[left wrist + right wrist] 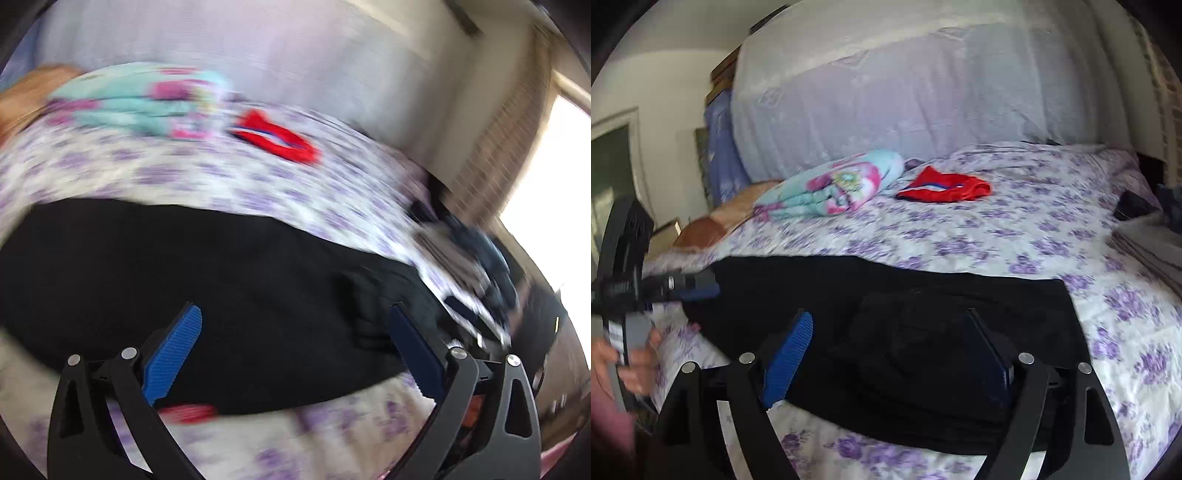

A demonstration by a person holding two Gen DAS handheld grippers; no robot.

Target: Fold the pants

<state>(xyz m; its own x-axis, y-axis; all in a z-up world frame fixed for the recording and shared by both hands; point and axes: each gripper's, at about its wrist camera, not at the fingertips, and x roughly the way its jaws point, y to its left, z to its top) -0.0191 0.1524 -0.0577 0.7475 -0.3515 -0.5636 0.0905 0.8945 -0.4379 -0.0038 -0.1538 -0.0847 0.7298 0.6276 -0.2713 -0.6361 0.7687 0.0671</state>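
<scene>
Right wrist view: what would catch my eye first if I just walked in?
Probably the black pants spread across the near edge of the bed, dark against the white bedspread with purple flowers. Farther back, a bright red garment lies beside a folded turquoise-and-pink blanket.

Flowered bed (1015,236) under black pants (886,288), rolled blanket (831,184), red garment (945,186) (crumpled).

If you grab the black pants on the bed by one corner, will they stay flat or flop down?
Probably flop: the black pants lie limp with soft folds on the bed. They look light, and likely won't slide much on the cloth cover.
</scene>
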